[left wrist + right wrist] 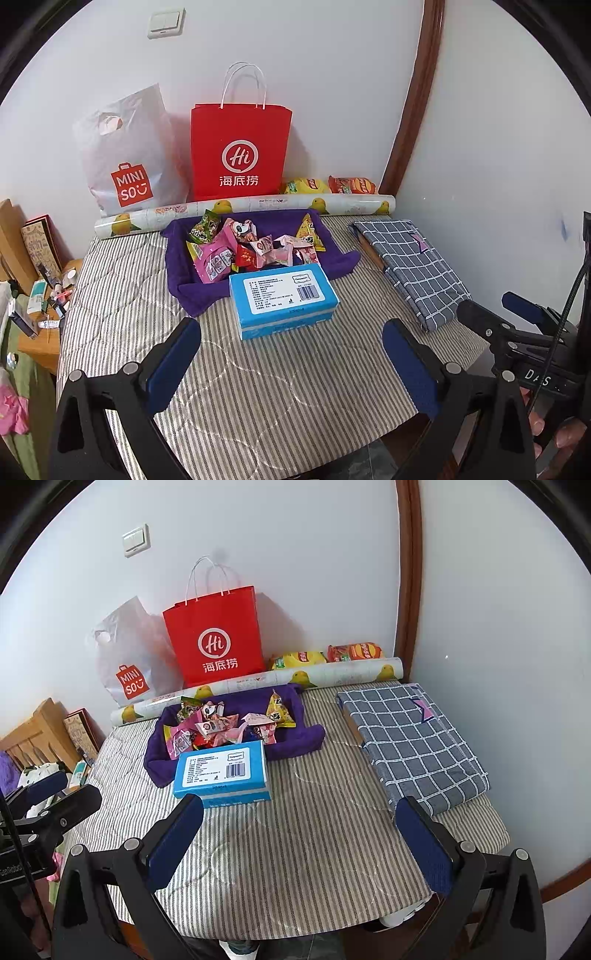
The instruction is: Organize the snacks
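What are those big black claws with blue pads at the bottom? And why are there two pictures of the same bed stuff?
Those are grabbing tools, not a robot. A person holds one in each hand, and each has a small camera looking along its two fingers. One picture comes from the left gripper, the other from the right gripper. Both are open and hold nothing. On the striped cover lies a purple cloth full of small snack packets, with a blue box in front. A checked folded cloth lies to the right. By the wall stand a red paper bag and a white plastic bag.
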Tool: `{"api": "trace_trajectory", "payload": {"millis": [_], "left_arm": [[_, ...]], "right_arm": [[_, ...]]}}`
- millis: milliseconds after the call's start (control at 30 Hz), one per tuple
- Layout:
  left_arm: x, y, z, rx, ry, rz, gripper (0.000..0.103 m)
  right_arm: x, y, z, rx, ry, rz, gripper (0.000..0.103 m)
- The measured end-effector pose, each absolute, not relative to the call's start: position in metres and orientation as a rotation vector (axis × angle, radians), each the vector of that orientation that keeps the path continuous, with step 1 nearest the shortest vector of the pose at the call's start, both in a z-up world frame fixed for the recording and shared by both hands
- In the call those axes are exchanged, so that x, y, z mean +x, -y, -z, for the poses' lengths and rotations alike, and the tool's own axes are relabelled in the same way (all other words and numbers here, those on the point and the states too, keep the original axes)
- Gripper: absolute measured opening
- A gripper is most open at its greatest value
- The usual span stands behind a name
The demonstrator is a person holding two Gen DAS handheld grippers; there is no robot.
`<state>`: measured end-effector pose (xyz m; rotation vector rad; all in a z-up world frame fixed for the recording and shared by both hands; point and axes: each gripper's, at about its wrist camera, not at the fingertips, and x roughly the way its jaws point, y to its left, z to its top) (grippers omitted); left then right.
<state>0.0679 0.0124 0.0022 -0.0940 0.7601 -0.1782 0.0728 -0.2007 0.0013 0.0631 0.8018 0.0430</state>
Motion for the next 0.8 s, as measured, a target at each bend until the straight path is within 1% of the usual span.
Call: {"api": "trace_trajectory", "payload": {"millis": [800], "left_arm": [[0.0764, -0.0162, -0.0039, -0.099, -0.749, 0.197, 0.100]], "right_arm": [[0.0777, 0.1995, -0.0052, 0.076, -0.772, -0.056, 0.102]]}}
